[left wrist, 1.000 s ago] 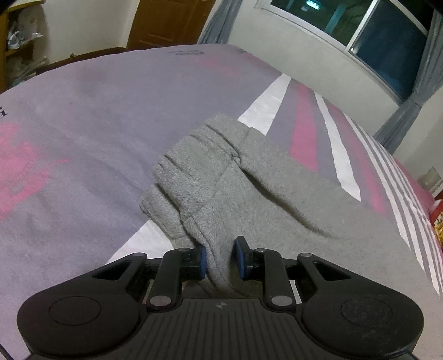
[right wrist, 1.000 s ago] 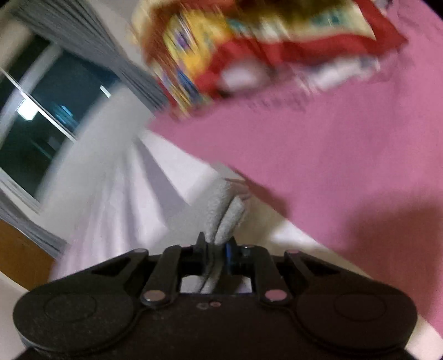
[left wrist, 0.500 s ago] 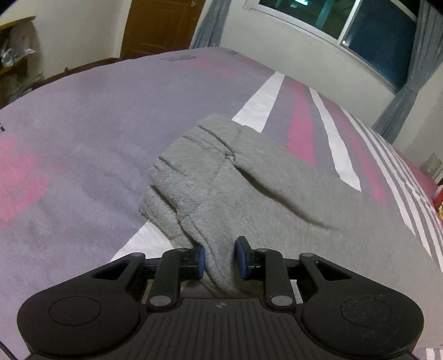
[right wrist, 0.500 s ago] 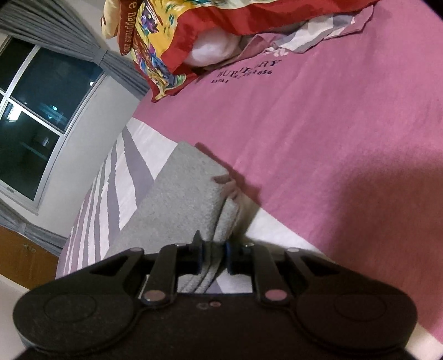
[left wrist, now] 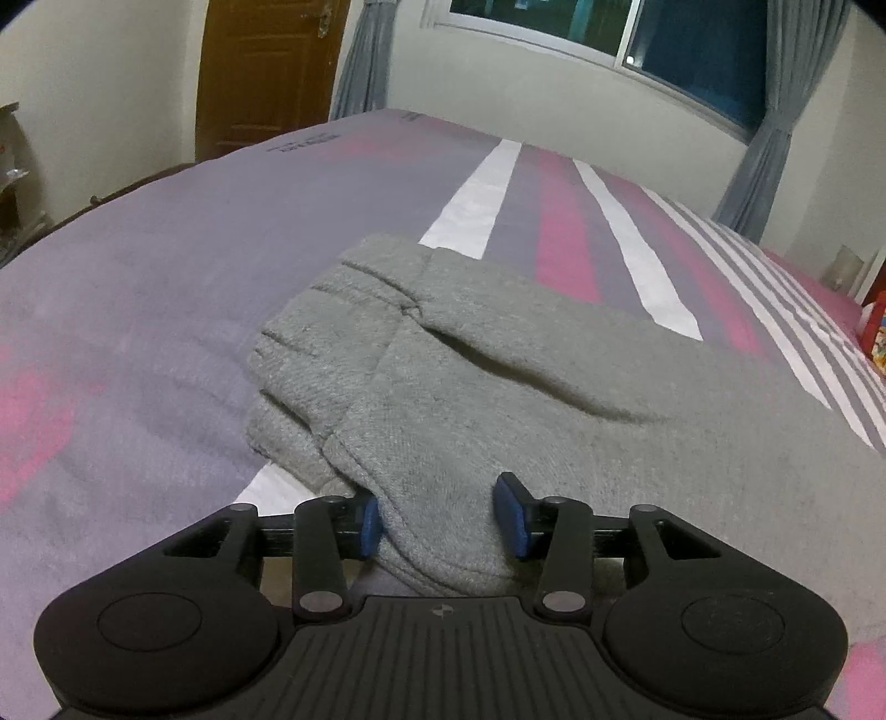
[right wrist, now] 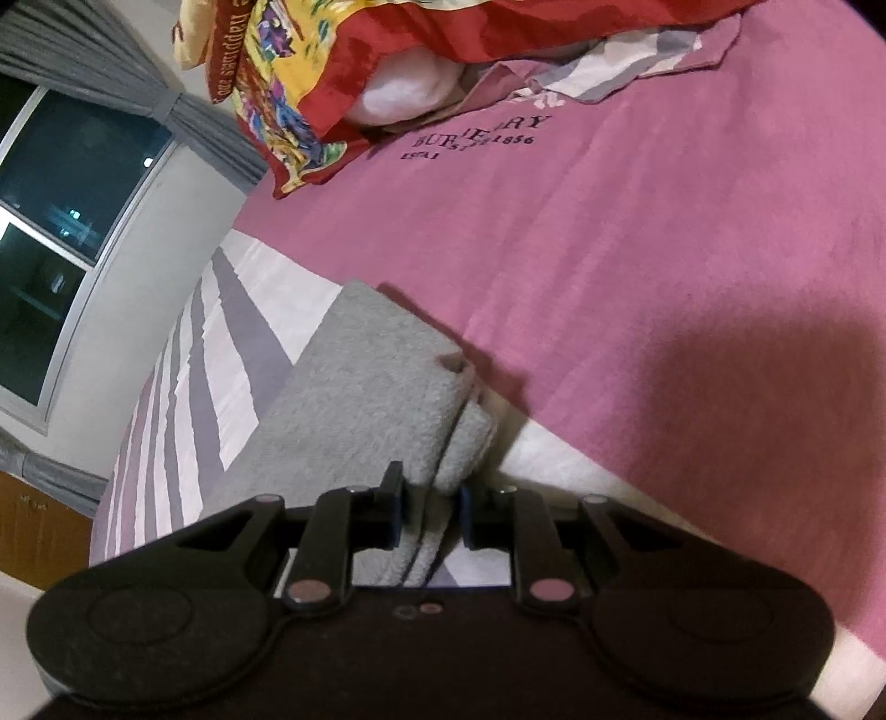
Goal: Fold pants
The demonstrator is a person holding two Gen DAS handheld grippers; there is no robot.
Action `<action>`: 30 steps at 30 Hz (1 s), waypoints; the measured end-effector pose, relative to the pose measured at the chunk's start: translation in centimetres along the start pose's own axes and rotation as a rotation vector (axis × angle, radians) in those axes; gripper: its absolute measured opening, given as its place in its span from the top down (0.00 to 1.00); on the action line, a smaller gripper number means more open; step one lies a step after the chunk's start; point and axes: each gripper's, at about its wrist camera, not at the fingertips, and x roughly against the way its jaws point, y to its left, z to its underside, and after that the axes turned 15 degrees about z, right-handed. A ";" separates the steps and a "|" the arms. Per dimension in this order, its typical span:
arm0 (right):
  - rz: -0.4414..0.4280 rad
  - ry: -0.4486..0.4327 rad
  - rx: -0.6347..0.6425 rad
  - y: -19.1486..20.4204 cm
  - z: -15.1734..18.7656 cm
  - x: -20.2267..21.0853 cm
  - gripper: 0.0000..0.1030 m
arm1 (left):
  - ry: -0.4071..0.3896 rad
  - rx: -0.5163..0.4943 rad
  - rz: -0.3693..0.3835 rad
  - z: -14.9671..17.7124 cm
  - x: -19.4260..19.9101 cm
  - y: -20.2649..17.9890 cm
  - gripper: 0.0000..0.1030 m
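Observation:
Grey knit pants (left wrist: pixel 498 376) lie folded over on the striped bedspread (left wrist: pixel 138 277). In the left wrist view their bunched waist end sits at centre and a fold edge runs between the fingers of my left gripper (left wrist: pixel 440 518), which is open with the blue pads apart on either side of the cloth. In the right wrist view the leg-cuff end of the pants (right wrist: pixel 376 399) lies in front, and my right gripper (right wrist: pixel 432 512) has its pads slightly apart around the layered edge of the cloth.
A red and yellow patterned pillow (right wrist: pixel 343 66) and a rumpled striped cloth (right wrist: pixel 609 61) lie at the head of the pink bedspread (right wrist: pixel 664 249). A window (left wrist: pixel 664 44), curtains (left wrist: pixel 775 122) and a wooden door (left wrist: pixel 260 72) stand beyond the bed.
My left gripper's jaws have opened wide and let go of the fold edge. My right gripper's jaws have parted a little around the cuff end, and its view has steadied.

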 end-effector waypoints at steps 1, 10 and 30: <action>0.007 0.000 0.001 0.1 0.0 0.0 0.83 | -0.002 0.003 0.004 0.0 0.1 0.1 0.58; 0.065 -0.017 -0.002 1.8 -0.2 0.3 0.86 | 0.011 -0.003 0.023 -0.2 2.6 -0.2 0.57; -0.331 0.010 0.893 33.9 24.5 1.6 0.86 | -0.061 0.154 -0.182 2.8 12.8 10.5 0.40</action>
